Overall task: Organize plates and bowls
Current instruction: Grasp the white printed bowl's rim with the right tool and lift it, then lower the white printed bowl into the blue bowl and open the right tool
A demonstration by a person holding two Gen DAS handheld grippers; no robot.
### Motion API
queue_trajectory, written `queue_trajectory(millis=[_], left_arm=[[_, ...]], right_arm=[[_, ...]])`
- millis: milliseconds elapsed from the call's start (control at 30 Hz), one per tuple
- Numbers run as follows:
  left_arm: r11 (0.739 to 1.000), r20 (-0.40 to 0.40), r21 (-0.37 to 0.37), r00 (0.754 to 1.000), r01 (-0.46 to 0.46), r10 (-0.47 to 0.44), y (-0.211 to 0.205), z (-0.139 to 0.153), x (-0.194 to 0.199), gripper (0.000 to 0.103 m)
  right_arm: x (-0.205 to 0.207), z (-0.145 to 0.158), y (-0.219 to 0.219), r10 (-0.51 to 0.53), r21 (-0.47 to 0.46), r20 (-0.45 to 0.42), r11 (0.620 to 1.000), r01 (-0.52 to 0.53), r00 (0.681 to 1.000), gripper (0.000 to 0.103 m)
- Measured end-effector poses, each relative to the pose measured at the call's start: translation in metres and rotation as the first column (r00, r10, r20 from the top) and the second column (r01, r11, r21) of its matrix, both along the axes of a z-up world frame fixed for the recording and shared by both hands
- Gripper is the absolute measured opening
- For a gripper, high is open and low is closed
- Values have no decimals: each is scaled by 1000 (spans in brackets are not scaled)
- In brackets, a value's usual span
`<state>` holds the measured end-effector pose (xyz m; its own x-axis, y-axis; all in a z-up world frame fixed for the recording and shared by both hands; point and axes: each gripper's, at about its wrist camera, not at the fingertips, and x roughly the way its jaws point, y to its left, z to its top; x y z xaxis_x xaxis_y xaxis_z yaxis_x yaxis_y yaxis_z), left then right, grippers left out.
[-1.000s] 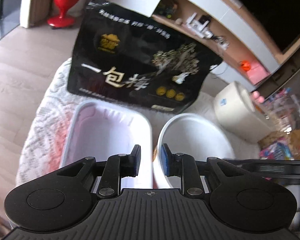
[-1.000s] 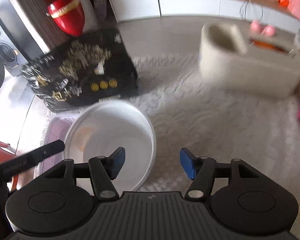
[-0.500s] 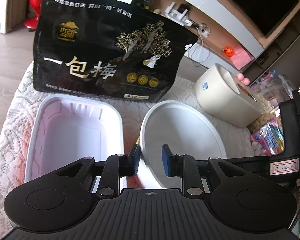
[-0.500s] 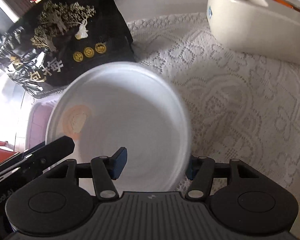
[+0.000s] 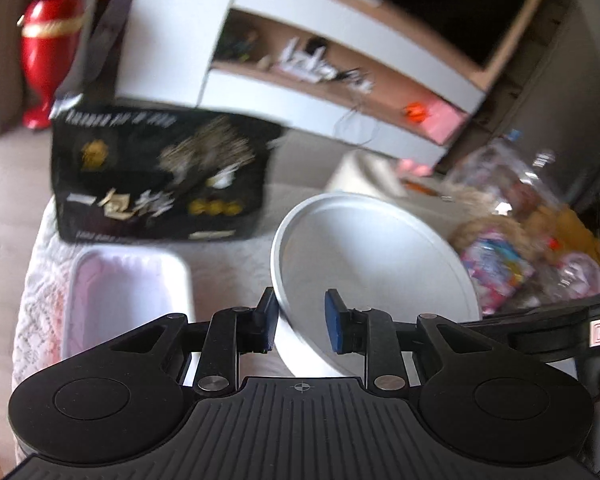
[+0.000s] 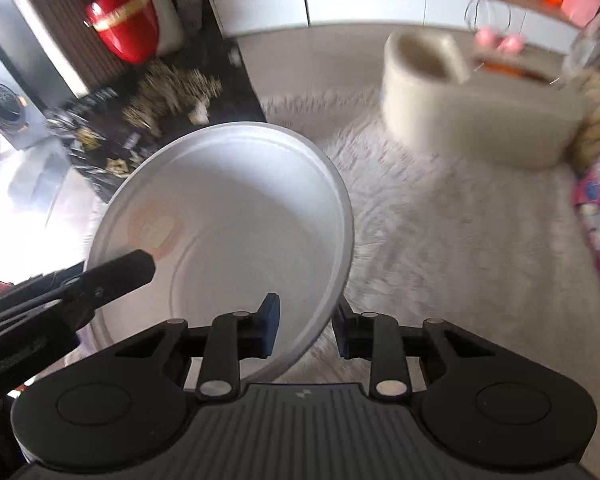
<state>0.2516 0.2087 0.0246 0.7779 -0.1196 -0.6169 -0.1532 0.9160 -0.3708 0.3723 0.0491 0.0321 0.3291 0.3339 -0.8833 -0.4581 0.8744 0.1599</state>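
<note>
Bowl (image 6: 236, 216) lift: left gripper (image 5: 300, 320) clamps one rim, right gripper (image 6: 306, 326) closing astride the opposite; raise both evenly, bowl level.

bowl (image 6: 236, 216): plain white, faint pinkish-orange blotch on inner wall, left side
tray (image 5: 124, 296): white rim, pale pink/lilac tint inside
cloth (image 6: 440, 240): off-white, lace-type pattern, blurred here
bag (image 5: 160, 176): black, gold tree motif + gold round emblems, white/gold lettering
vase (image 6: 120, 20): glossy red w/ gold band
tub (image 6: 472, 112): cream/beige, no pattern
snack packs (image 5: 496, 272): multicolour, pink, blue, yellow, clear wrap
left gripper (image 5: 301, 318): black body, ribbed top, blue pads
right gripper (image 6: 306, 326): same, black w/ blue pads
shelf unit (image 5: 340, 40): white fronts, wood-tone insides, orange + pink items
floor (image 5: 8, 172): light wood-tone
</note>
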Motion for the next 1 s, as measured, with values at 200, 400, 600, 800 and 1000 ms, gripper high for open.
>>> queue_trajectory(millis=[200, 400, 600, 800, 1000], left_arm=[[985, 61, 18, 983, 171, -172, -70, 27, -33, 28], [960, -16, 5, 960, 281, -281, -122, -3, -40, 28], [945, -119, -57, 938, 322, -326, -138, -39, -32, 26], [949, -107, -49, 943, 311, -315, -135, -35, -35, 25], [955, -84, -22, 951, 296, -297, -133, -23, -41, 25]], right_arm=[[-45, 34, -80, -51, -4, 67, 999, 51, 996, 28], [-69, 10, -145, -144, -36, 6, 989, 144, 990, 28], [-81, -23, -171, -180, -48, -56, 983, 177, 982, 28], [-89, -21, -176, -172, -33, -43, 985, 171, 984, 29], [-93, -3, -173, -178, -66, 58, 981, 181, 982, 29]])
